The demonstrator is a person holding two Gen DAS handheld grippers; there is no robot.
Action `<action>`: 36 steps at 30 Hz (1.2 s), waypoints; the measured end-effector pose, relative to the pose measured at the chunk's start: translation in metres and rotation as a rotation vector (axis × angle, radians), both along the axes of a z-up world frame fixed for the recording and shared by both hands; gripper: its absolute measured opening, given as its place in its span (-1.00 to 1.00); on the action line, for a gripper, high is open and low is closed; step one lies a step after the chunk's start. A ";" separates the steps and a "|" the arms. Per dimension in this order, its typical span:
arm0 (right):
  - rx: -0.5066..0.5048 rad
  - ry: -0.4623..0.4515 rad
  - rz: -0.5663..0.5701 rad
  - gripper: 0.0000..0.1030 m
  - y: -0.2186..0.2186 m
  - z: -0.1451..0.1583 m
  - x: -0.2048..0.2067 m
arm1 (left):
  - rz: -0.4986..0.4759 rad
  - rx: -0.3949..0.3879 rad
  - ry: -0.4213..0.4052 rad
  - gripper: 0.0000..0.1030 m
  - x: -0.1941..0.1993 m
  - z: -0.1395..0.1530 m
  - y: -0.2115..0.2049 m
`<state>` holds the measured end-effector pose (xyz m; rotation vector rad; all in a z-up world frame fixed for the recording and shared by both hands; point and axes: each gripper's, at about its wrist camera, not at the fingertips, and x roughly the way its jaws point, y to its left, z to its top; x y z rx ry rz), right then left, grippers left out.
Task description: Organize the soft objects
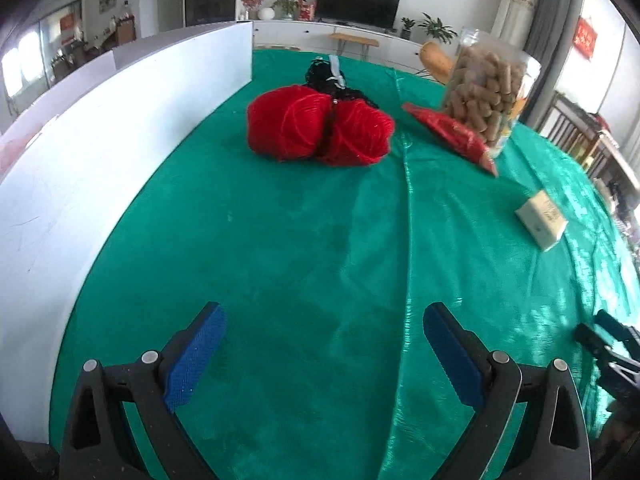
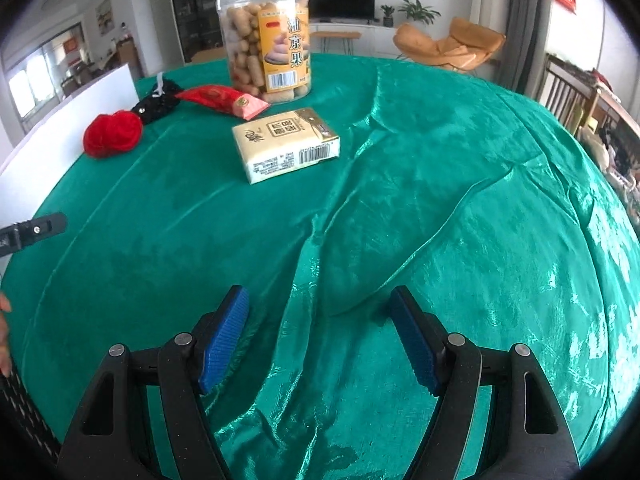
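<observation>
Two sets of tongs are seen over the green-draped table, both spread wide with nothing between their blue pads — the left tongs [image 1: 322, 354] near the table's left edge beside the white board [image 1: 100, 184], the right tongs [image 2: 320, 336] above rumpled cloth at the near edge. Red yarn [image 1: 318, 130] is found lying toward the far left of the table, close to the board, and black yarn [image 1: 332, 80] is pressed against it on the far side. A red snack packet [image 2: 222, 100] is seen next, just in front of the clear jar of biscuits [image 2: 266, 40] at the far edge. A tissue pack [image 2: 286, 144] is laid flat nearer the middle — apart from the yarn.
</observation>
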<state>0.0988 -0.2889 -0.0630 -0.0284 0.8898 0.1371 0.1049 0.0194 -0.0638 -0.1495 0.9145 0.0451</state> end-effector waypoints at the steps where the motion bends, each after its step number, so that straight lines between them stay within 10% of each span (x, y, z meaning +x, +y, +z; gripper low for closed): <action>1: -0.009 0.001 0.001 0.49 0.000 0.000 -0.002 | 0.000 0.012 -0.003 0.91 -0.002 -0.001 0.002; 19: -0.021 0.005 -0.005 0.54 -0.001 -0.002 -0.001 | 0.029 -0.037 0.008 0.91 -0.003 -0.006 0.012; 29: -0.017 0.003 -0.007 0.54 -0.002 -0.002 -0.001 | 0.010 0.089 0.039 0.92 -0.001 -0.012 -0.004; 36: -0.006 -0.233 0.032 0.54 0.009 0.052 -0.003 | 0.009 0.101 0.042 1.00 0.000 -0.014 -0.005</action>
